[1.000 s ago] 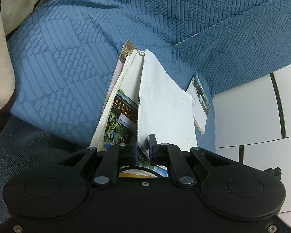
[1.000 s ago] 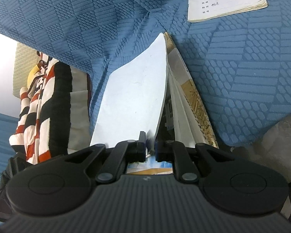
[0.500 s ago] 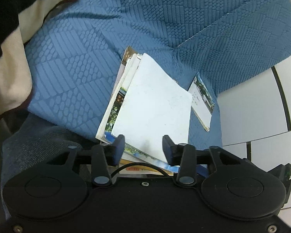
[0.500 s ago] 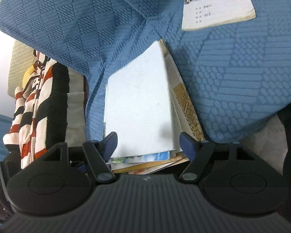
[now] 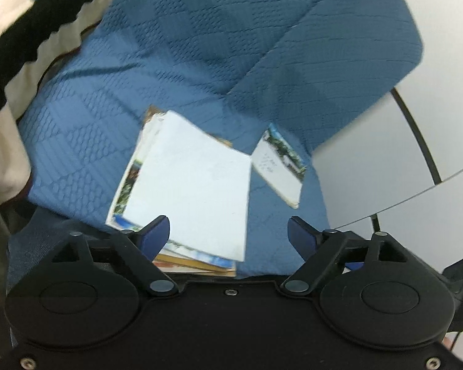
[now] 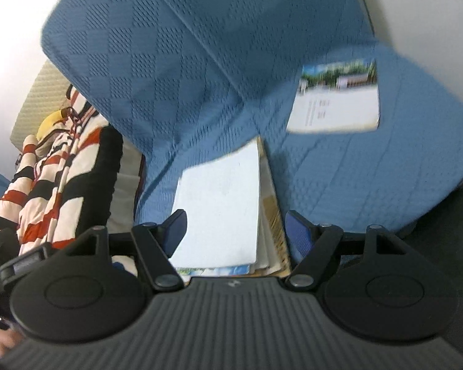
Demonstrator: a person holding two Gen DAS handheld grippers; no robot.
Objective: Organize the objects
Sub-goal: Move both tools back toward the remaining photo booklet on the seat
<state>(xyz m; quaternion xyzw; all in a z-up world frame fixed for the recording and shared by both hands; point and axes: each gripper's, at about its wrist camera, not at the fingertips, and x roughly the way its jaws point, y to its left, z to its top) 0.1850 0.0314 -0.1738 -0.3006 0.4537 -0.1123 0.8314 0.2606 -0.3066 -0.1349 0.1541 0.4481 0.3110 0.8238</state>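
A stack of booklets with a plain white cover on top lies flat on the blue quilted seat cushion; it also shows in the right wrist view. A single booklet with a photo strip lies apart to its right, seen too in the right wrist view. My left gripper is open and empty over the stack's near edge. My right gripper is open and empty, its fingers either side of the stack's near end.
A red, black and white striped cloth lies left of the cushion. The blue backrest rises behind the seat. A white tiled floor shows to the right. The views are motion-blurred.
Both grippers let go of the white top sheet, which dropped flat onto the stack. Both opened wide and pulled back and up from the stack.
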